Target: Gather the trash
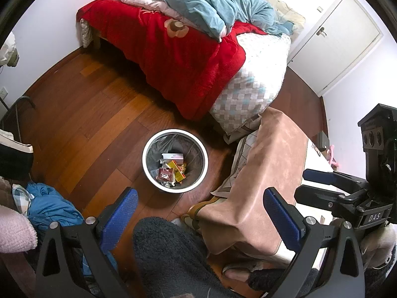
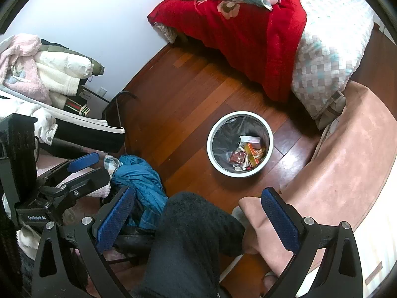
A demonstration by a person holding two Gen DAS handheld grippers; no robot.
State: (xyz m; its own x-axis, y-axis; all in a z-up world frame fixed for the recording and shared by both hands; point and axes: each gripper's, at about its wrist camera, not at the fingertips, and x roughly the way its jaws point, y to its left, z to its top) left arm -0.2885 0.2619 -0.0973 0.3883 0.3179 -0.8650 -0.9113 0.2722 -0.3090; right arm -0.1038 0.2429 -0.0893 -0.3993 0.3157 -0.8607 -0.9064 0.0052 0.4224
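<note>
2 grippers, left (image 1: pixel 200 221) and right (image 2: pixel 198 219), fingers spread empty above the bin (image 1: pixel 175 161); we judge its wrappers (image 1: pixel 173 170) light, crinkly, best pinched at edges.

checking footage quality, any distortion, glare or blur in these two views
Left wrist view: strong fisheye bending, dark corners, sharp bin, window sheen on the floor, blurred patch on the checked quilt. Right wrist view: same curved edges, bin crisp, glossy floor, quilt patch smeared.

Wrappers (image 1: pixel 171 171) deep in the bin (image 1: pixel 148 171) ahead of the hand-held gripper too small to identify; bed (image 2: pixel 335 37) cut off at top edge.
</note>
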